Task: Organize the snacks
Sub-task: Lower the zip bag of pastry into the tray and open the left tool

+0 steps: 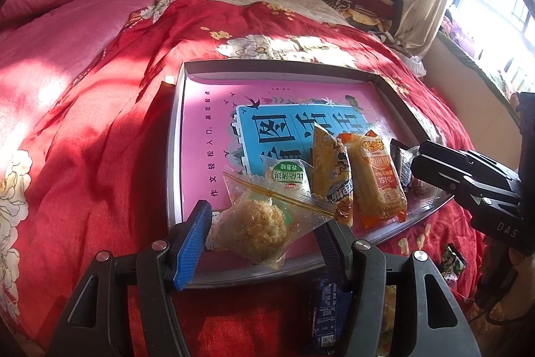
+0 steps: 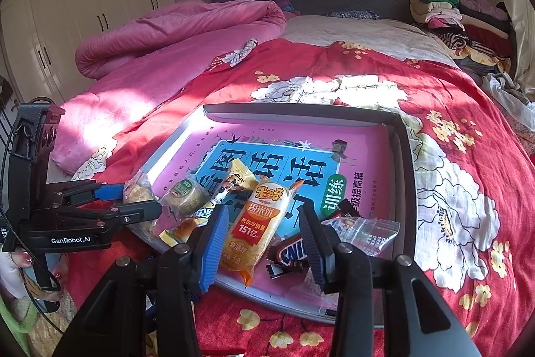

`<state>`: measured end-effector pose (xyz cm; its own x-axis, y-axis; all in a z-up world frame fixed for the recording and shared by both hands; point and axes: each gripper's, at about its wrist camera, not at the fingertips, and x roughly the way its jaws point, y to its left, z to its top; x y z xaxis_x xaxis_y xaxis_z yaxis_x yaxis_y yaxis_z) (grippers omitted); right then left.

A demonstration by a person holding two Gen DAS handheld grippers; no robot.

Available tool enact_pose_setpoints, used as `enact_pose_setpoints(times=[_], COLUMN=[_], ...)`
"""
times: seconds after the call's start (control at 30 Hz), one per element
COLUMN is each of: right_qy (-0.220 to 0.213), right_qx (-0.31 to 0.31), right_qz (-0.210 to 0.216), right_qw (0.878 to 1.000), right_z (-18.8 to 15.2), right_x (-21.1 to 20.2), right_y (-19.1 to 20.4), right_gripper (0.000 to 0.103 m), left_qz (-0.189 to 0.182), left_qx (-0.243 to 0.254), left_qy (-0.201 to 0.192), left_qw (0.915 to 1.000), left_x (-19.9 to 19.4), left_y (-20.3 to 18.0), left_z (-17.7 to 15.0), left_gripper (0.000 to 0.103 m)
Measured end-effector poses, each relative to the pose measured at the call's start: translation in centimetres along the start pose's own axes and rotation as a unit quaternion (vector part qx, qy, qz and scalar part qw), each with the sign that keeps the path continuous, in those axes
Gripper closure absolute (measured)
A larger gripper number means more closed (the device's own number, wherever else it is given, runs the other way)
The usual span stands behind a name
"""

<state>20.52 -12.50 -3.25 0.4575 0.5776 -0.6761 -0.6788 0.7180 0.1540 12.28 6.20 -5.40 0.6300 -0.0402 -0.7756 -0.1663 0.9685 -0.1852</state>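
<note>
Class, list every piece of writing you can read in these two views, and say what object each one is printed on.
"GenRobot.AI": side of the left gripper.
"DAS": body of the right gripper, rest cut off.
"米多奇", "香米饼", "151亿": orange rice cracker packet.
"SNI": dark chocolate bar wrapper, rest hidden.
"训练", "提高篇": pink book cover lining the tray.
Green round biscuit label and blue wrapper: too small to read.

A shallow tray (image 2: pixel 399 136) lay on the bedspread (image 2: pixel 451 109), with a book (image 2: pixel 364 149) flat inside it. Snack packets lay in a row on the book's near part: a cake bag (image 1: pixel 257 223) leftmost, then a round biscuit (image 2: pixel 187 196), a rice cracker (image 2: pixel 257 223), and a chocolate bar (image 2: pixel 292 251) rightmost.
</note>
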Motion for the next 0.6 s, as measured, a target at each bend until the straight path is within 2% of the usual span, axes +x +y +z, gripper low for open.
enact_pose_setpoints(times=[0.23, 0.6], right_qy=[-0.006, -0.033], right_qx=[-0.003, -0.008], right_qz=[-0.002, -0.013], right_qw=[1.000, 0.999], right_z=[0.1, 0.5], right_x=[-0.2, -1.6], right_y=[0.1, 0.1], right_gripper=[0.055, 0.048], left_qz=[-0.003, -0.027], left_qx=[0.003, 0.010], left_qy=[-0.011, -0.045], left_qw=[0.9999, 0.9986], left_x=[-0.6, -2.5], left_y=[-0.1, -0.6], left_z=[0.2, 0.4], left_gripper=[0.036, 0.035])
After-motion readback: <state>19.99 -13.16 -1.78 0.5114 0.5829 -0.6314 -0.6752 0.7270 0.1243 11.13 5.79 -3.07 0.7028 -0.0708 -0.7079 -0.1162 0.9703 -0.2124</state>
